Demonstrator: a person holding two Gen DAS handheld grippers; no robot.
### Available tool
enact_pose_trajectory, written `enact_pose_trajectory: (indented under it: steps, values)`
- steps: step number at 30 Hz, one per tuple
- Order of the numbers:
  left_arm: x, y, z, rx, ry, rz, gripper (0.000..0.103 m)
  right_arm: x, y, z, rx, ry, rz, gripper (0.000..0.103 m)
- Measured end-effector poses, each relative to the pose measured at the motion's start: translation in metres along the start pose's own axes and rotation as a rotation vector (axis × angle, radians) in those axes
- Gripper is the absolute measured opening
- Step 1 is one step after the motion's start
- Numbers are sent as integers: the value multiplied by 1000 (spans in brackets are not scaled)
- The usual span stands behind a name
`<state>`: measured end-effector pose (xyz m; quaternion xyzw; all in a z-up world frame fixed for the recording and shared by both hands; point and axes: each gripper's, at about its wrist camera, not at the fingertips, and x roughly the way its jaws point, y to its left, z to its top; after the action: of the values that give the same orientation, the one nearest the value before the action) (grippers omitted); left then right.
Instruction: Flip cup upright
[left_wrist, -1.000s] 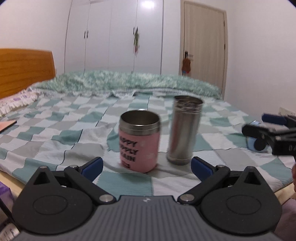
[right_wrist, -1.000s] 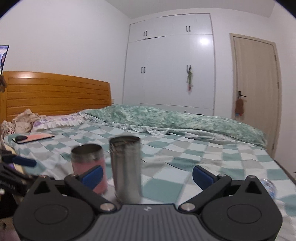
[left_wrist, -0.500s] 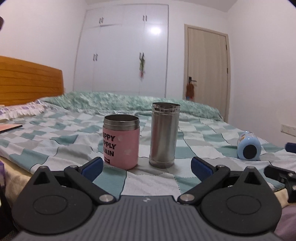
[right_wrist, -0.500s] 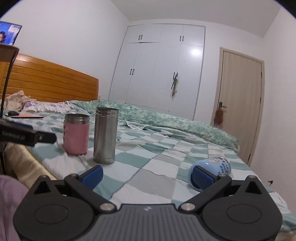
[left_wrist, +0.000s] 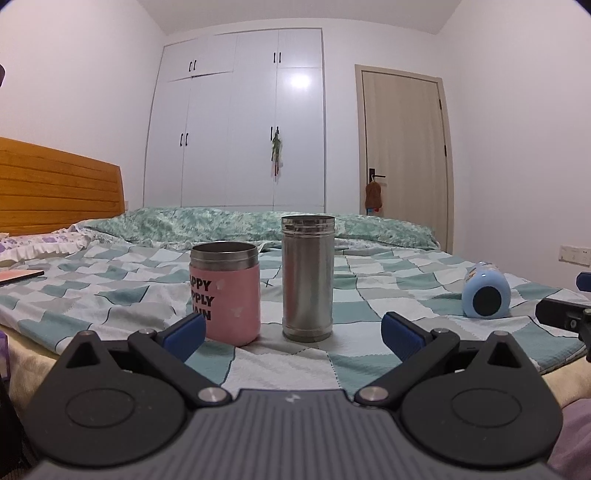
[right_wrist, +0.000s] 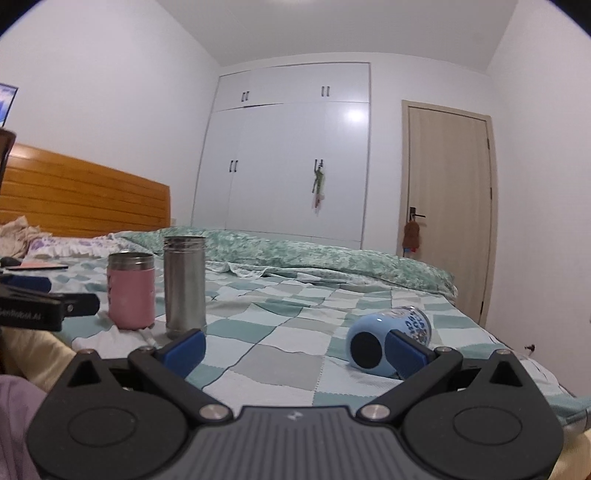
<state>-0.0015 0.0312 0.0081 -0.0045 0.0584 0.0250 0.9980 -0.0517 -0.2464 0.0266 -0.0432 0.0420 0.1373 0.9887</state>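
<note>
A light blue cup (right_wrist: 388, 341) lies on its side on the checked bedspread, its dark round end facing me; it also shows at the right in the left wrist view (left_wrist: 485, 295). My right gripper (right_wrist: 295, 347) is open and empty, its right fingertip (right_wrist: 404, 354) just in front of the cup. A pink cup (left_wrist: 224, 291) and a tall steel cup (left_wrist: 307, 277) stand upright side by side. My left gripper (left_wrist: 293, 332) is open and empty, just in front of them.
The bedspread (left_wrist: 110, 291) ends at the near bed edge under both grippers. A green duvet (right_wrist: 314, 258) lies across the far side. A wooden headboard (left_wrist: 55, 192) is at the left; a phone (left_wrist: 18, 275) lies near it. Wardrobe and door stand behind.
Both grippers have pulled back and lowered toward the bed's near edge. The right gripper has swung right, bringing the lying blue cup close to its right finger. The cups have not moved.
</note>
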Motion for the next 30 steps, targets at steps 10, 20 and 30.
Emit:
enact_pose_trajectory:
  steps: [10, 20, 30]
  values:
    - [-4, 1, -1, -14, -14, -15, 103, 0, 0, -2, 0, 2, -10, 103]
    - [-4, 1, -1, -15, -16, -19, 103, 1, 0, -2, -2, 4, -9, 103]
    - [-5, 0, -1, -15, -16, -25, 103, 1, 0, -3, -4, 5, -9, 103]
